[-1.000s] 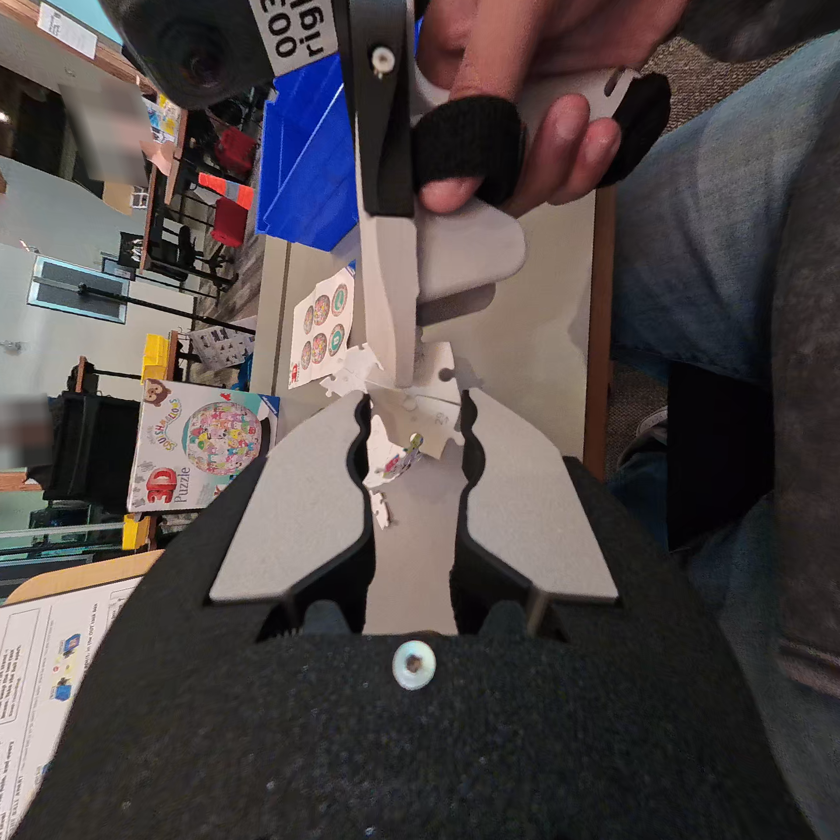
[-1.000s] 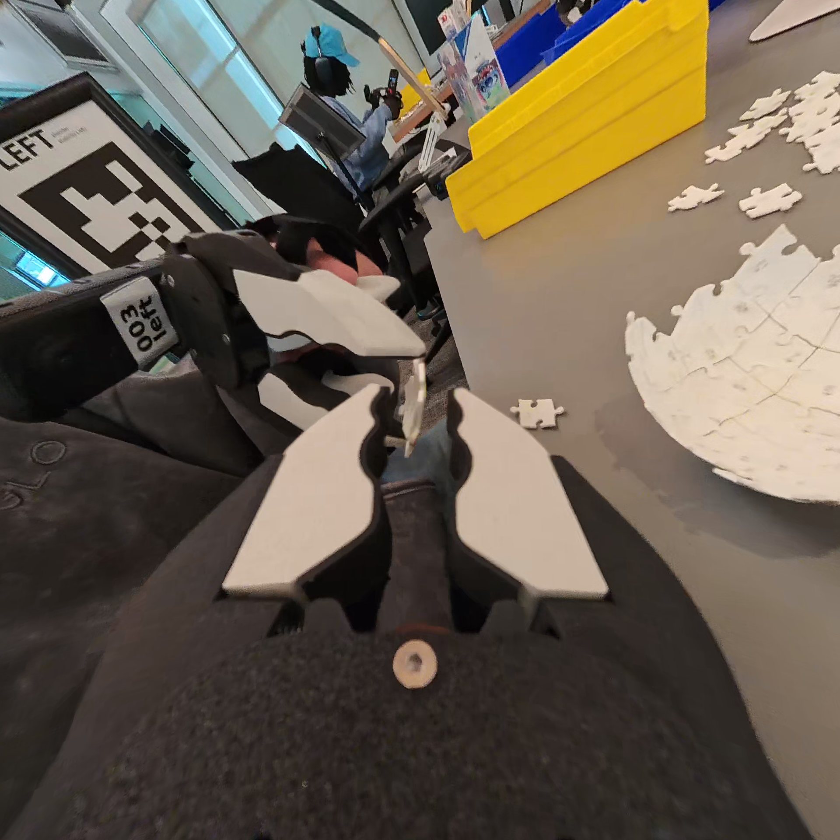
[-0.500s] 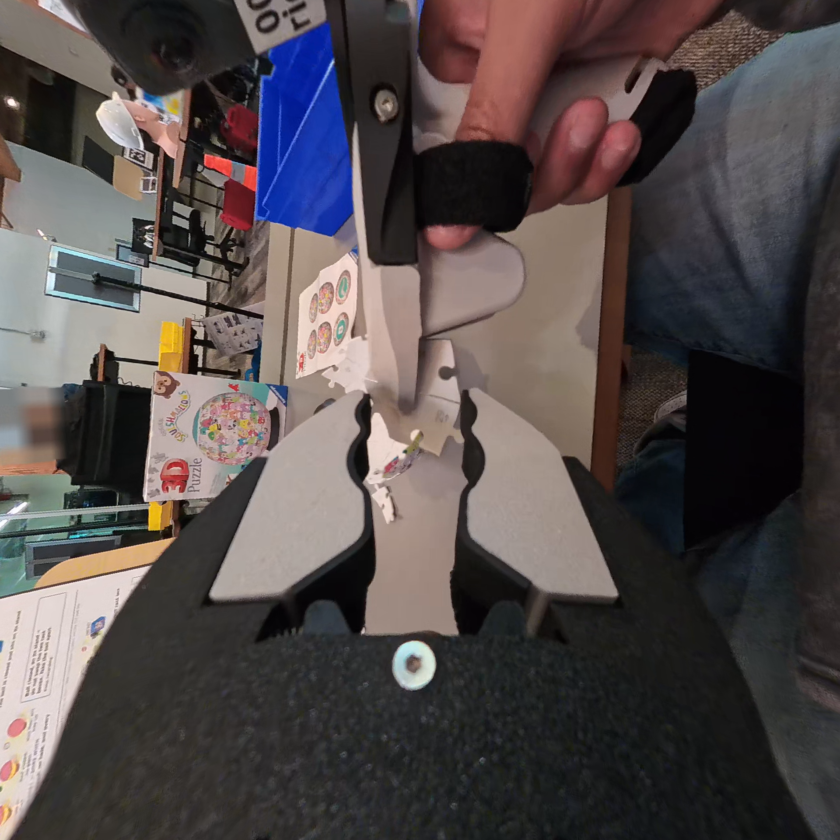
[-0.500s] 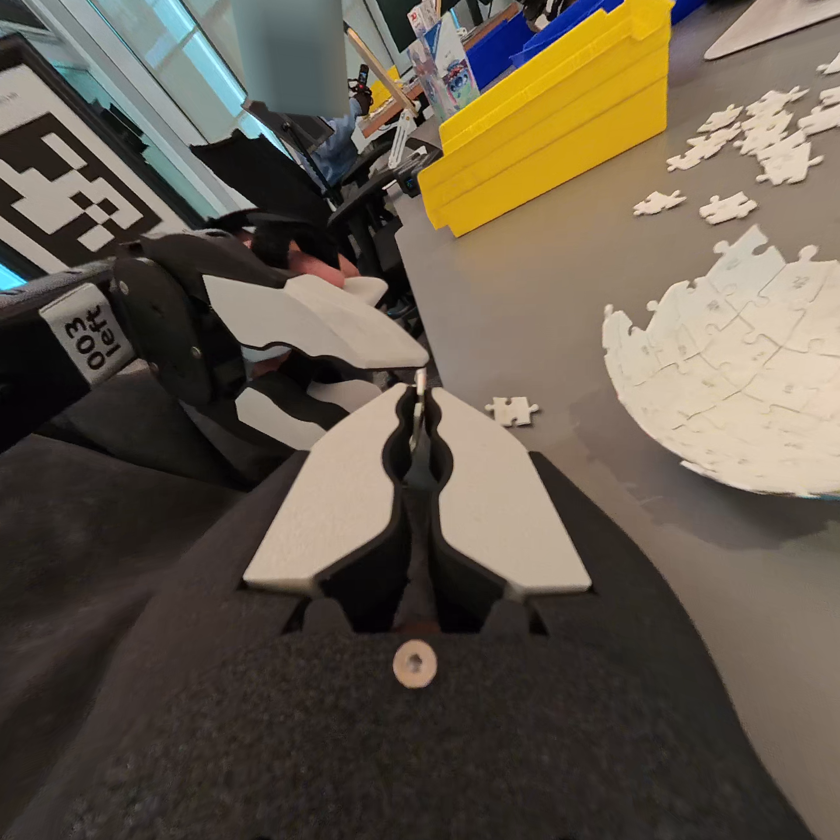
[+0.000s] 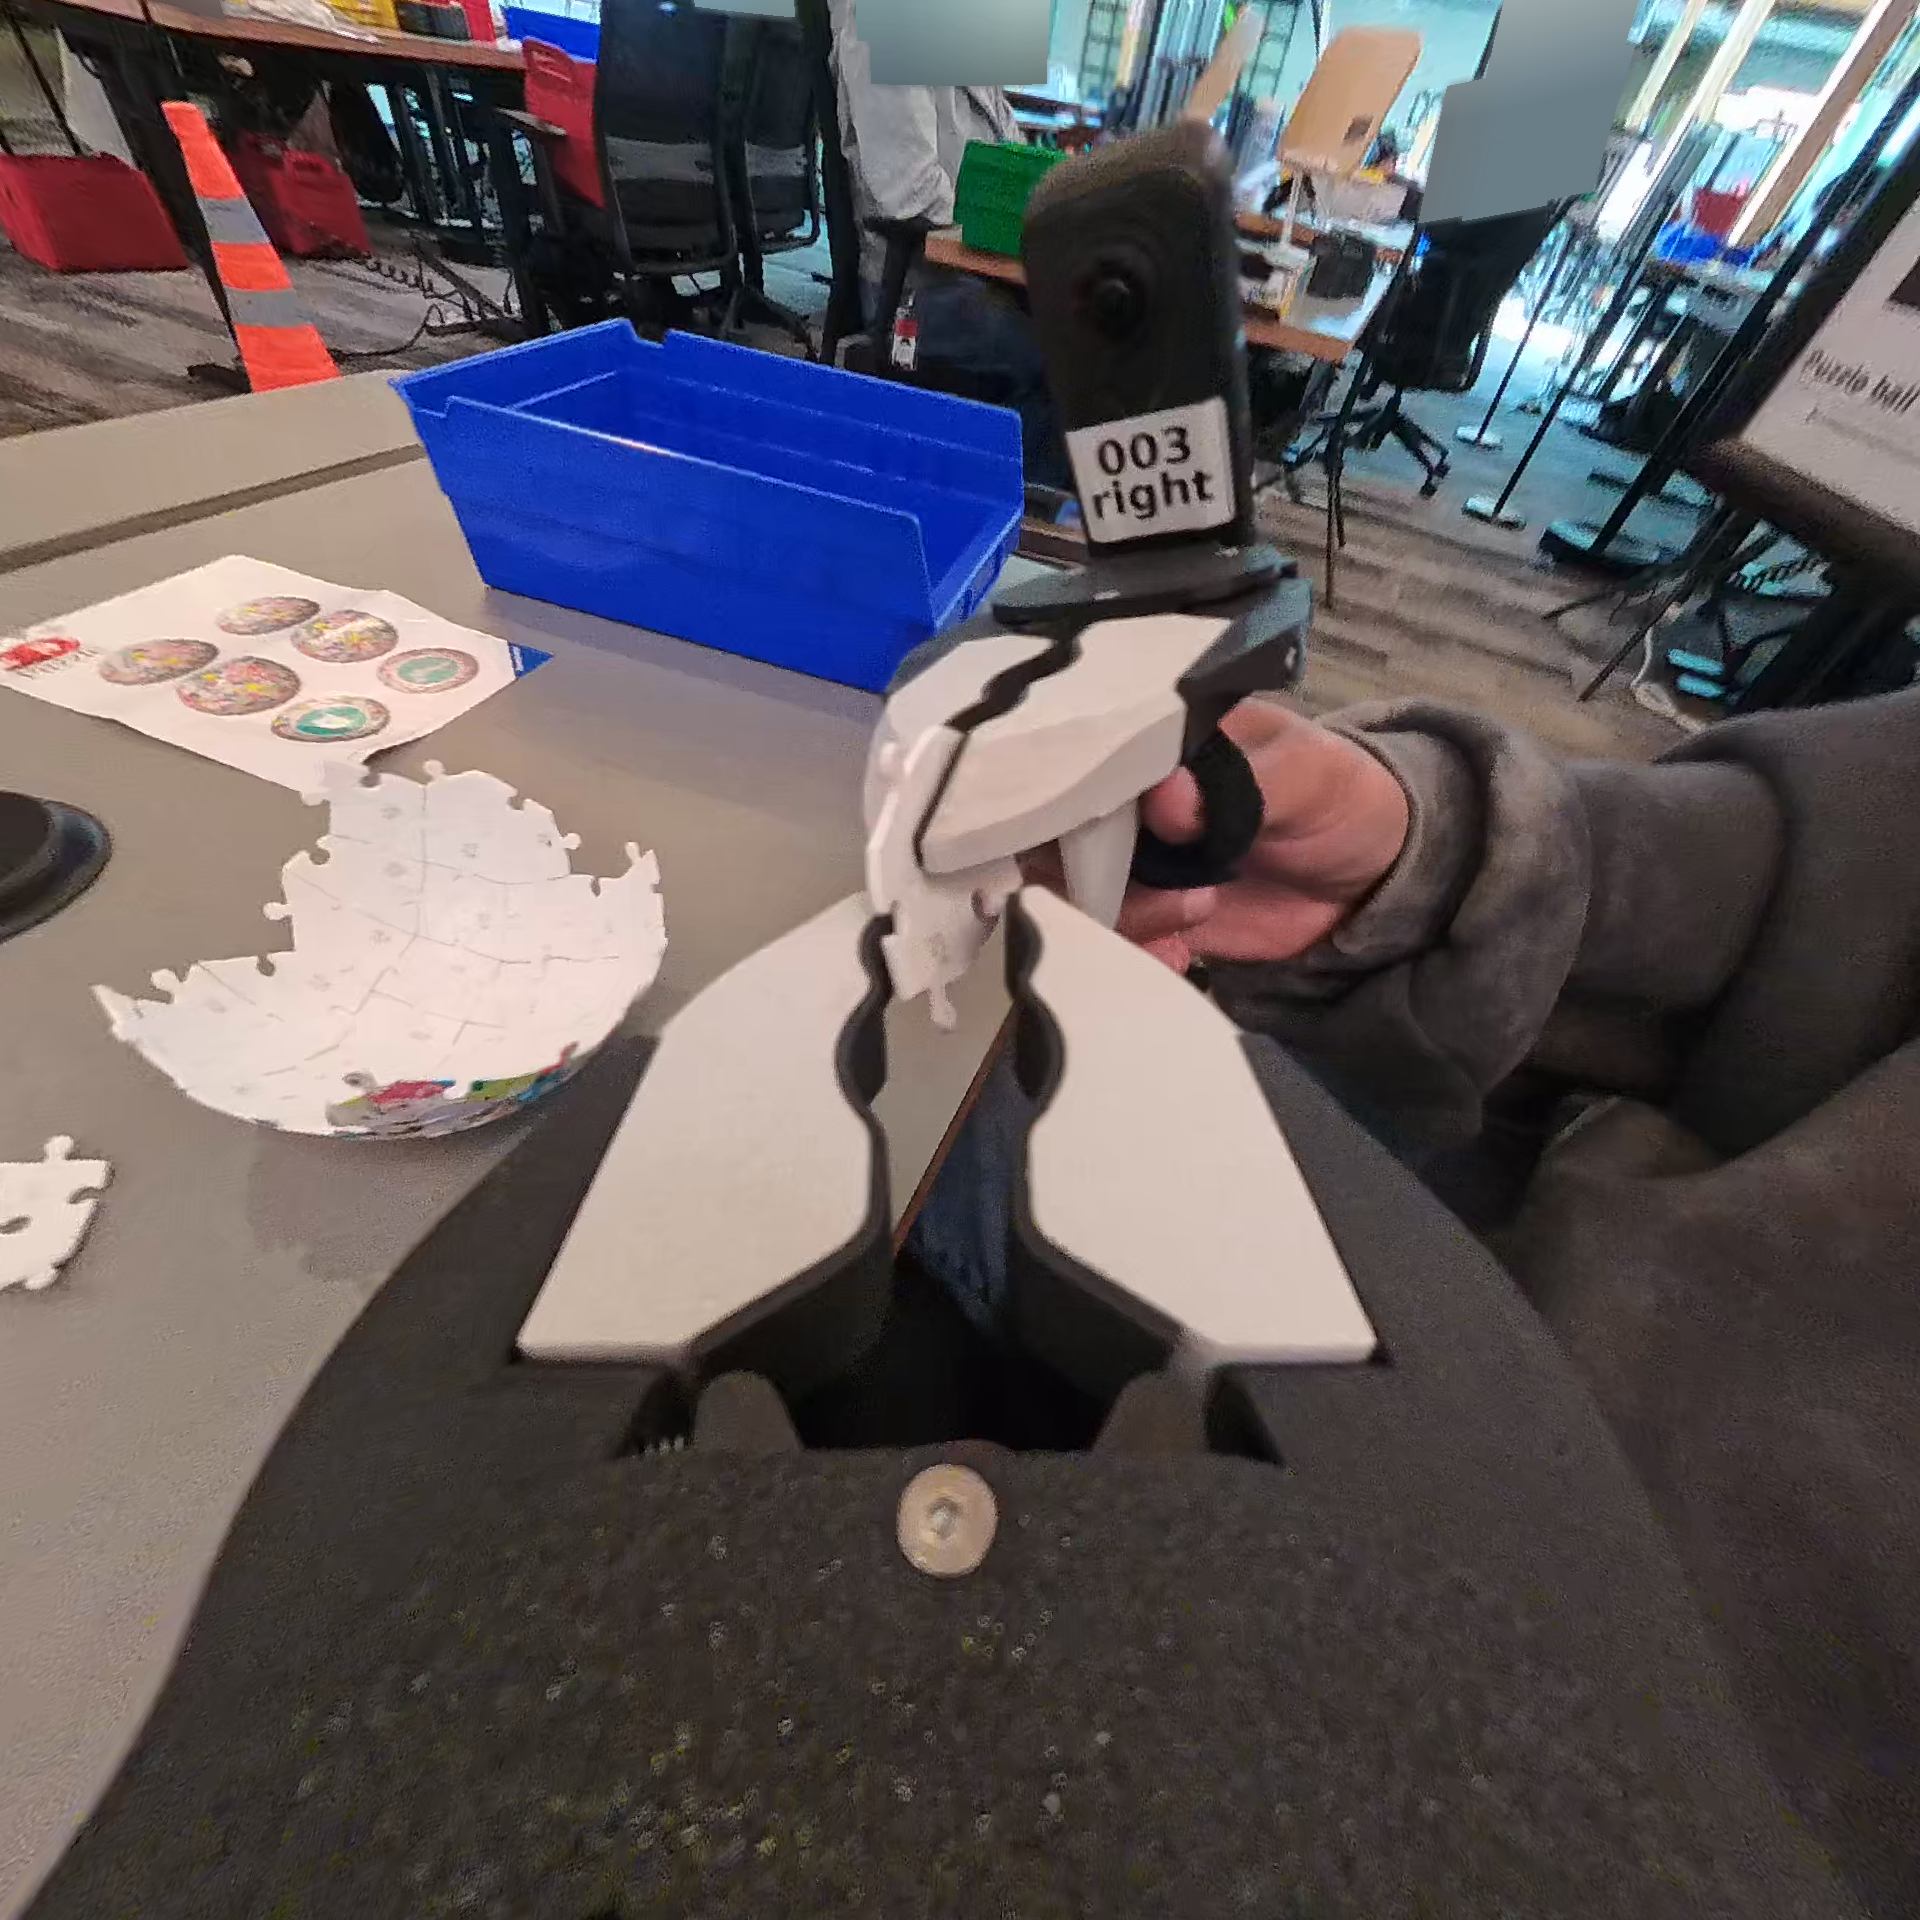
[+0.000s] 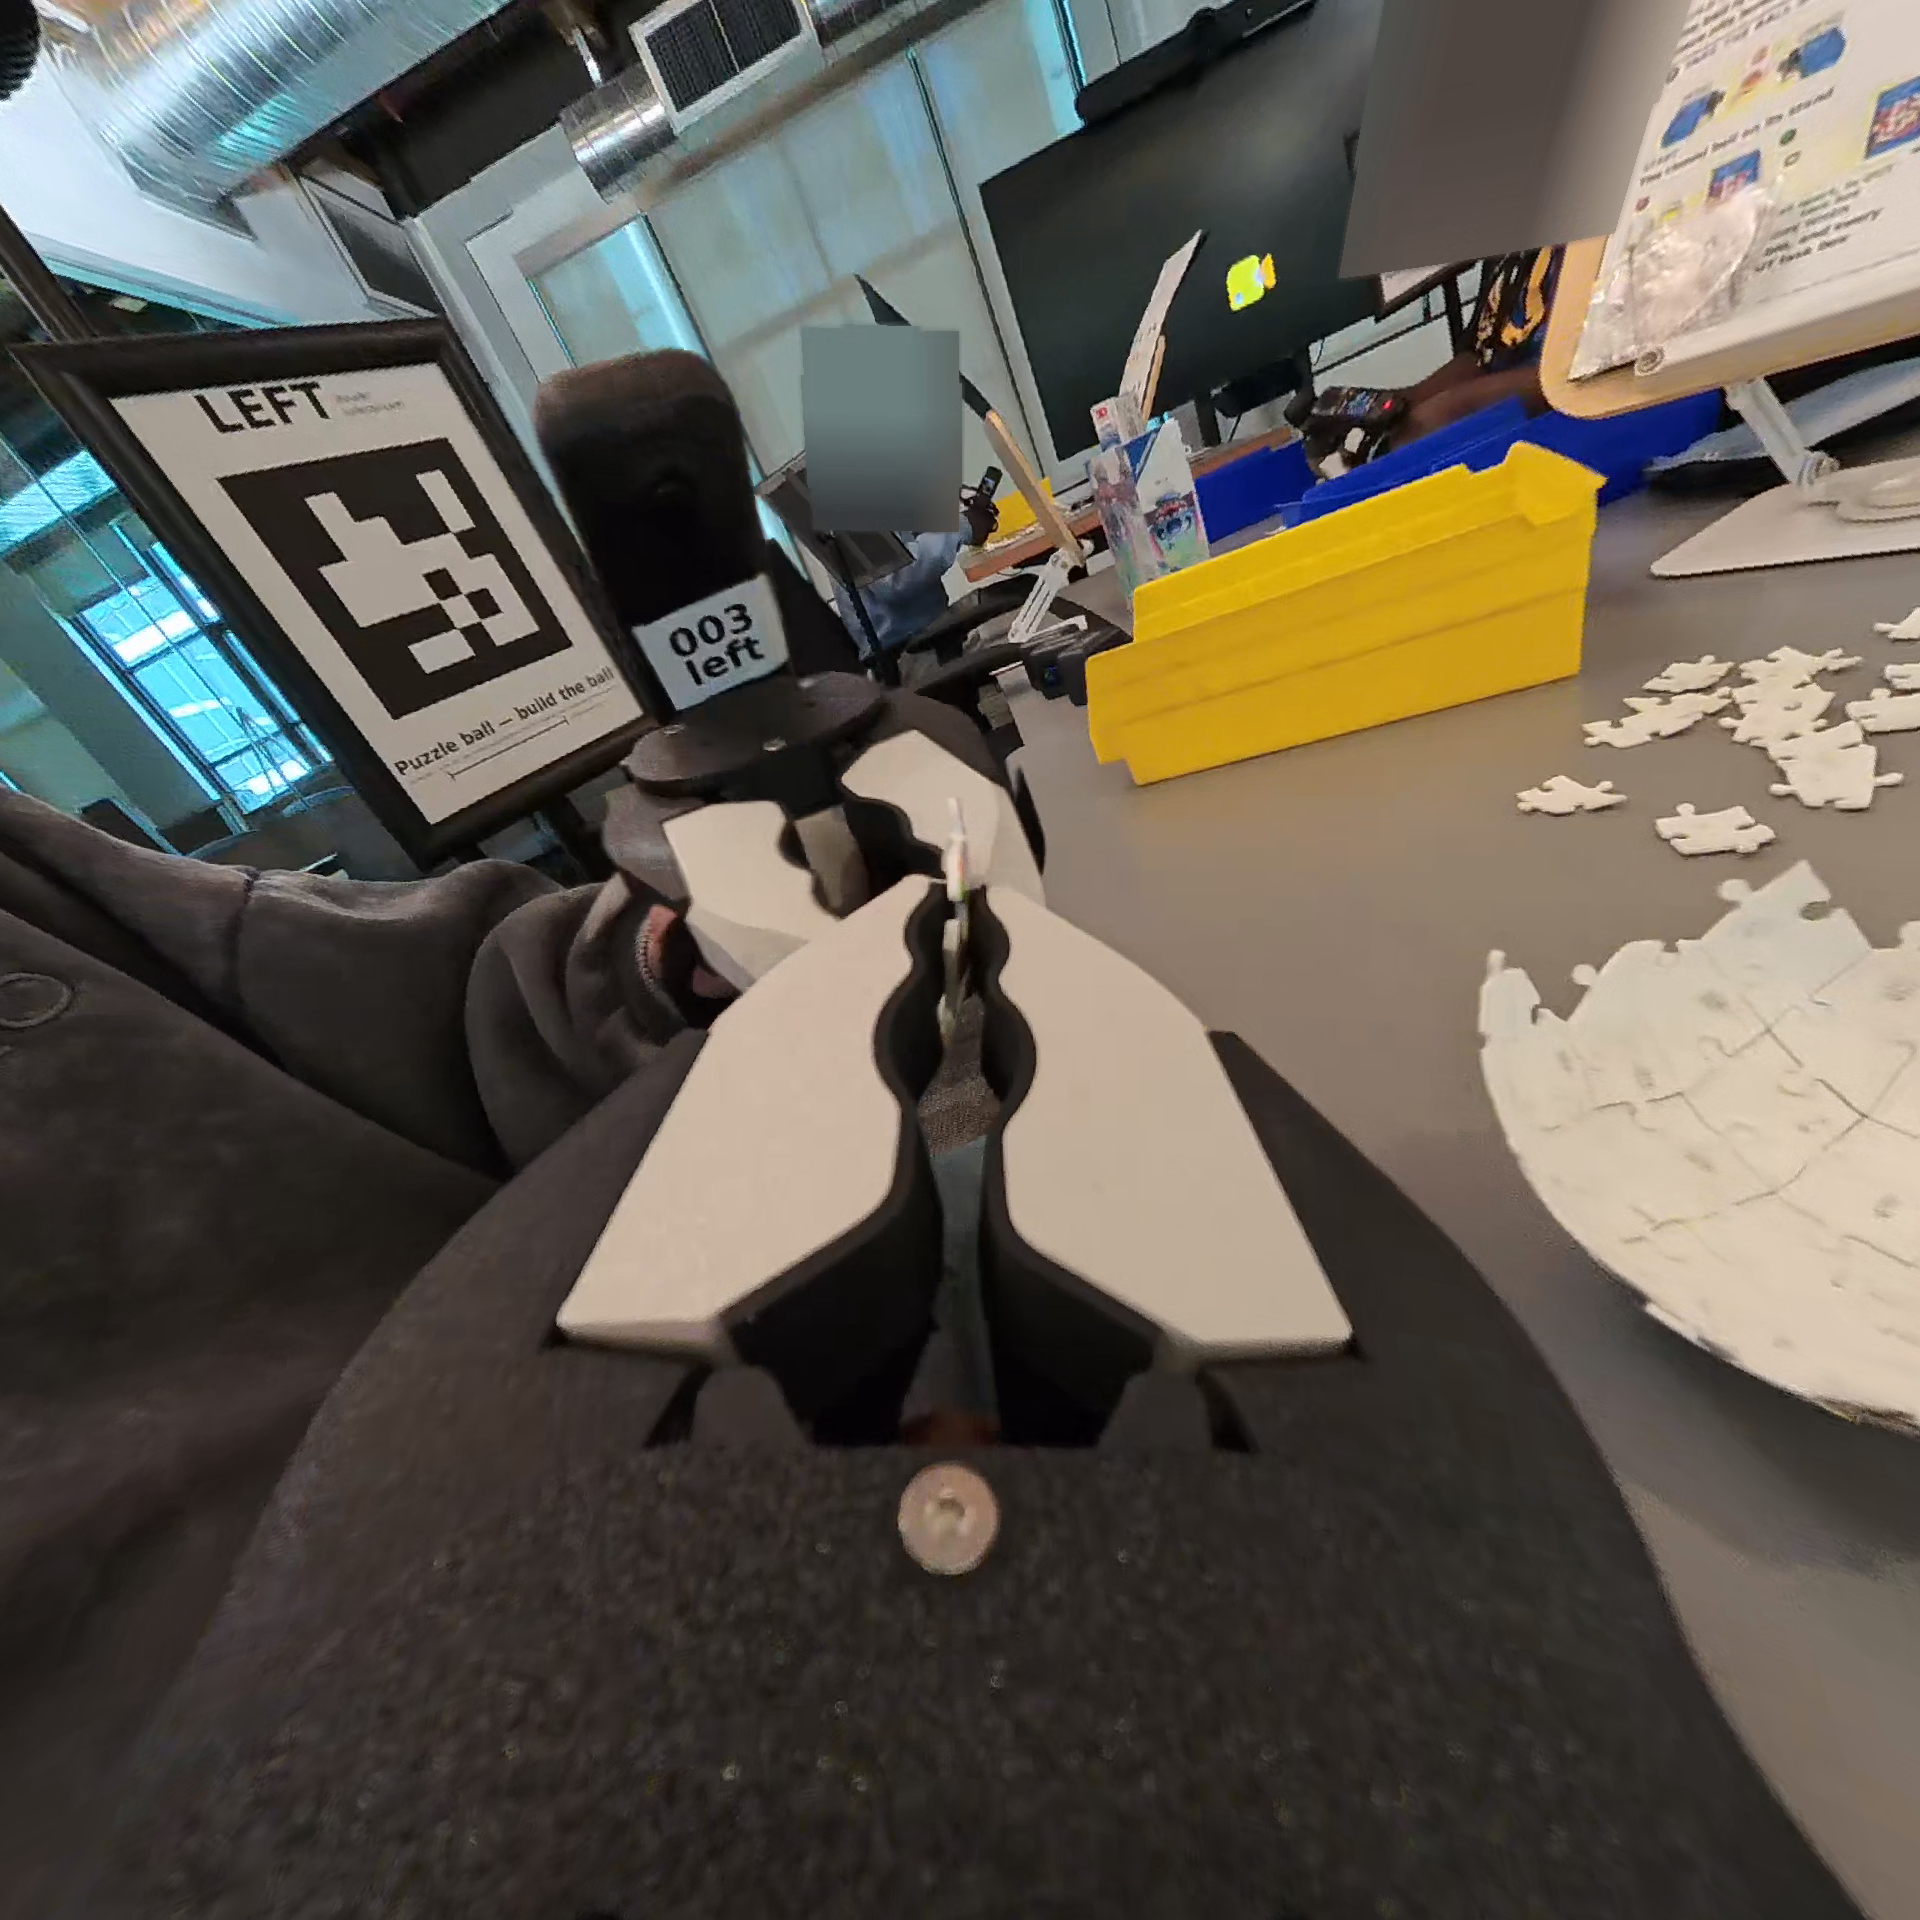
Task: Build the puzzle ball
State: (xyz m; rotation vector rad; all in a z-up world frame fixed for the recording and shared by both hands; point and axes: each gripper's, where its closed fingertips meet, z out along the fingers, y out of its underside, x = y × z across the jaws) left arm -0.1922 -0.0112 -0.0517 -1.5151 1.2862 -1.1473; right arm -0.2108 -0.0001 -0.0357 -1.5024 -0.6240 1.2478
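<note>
Pieces joined into a small white cluster sat clamped in the right gripper, whose fingers were pressed tight on it. In the left wrist view the cluster's pale back faced the camera, its long axis running from the right gripper's tips down toward the gap of the left gripper; its lower knob hung between the left fingertips, which stood apart and grasped nothing. I cannot tell whether the cluster touched either left finger. In the right wrist view the same cluster appeared edge-on, a thin upright sliver poking up past the right gripper's tips, with the left gripper just behind it.

The half-built puzzle ball, a white bowl with its open side up and colour showing along the near lower edge, rested on the grey table, well to the left of the cluster. Beyond the bowl lay a printed sheet and a blue bin. Loose pieces and a yellow bin lay farther from the bowl in the right wrist view.
</note>
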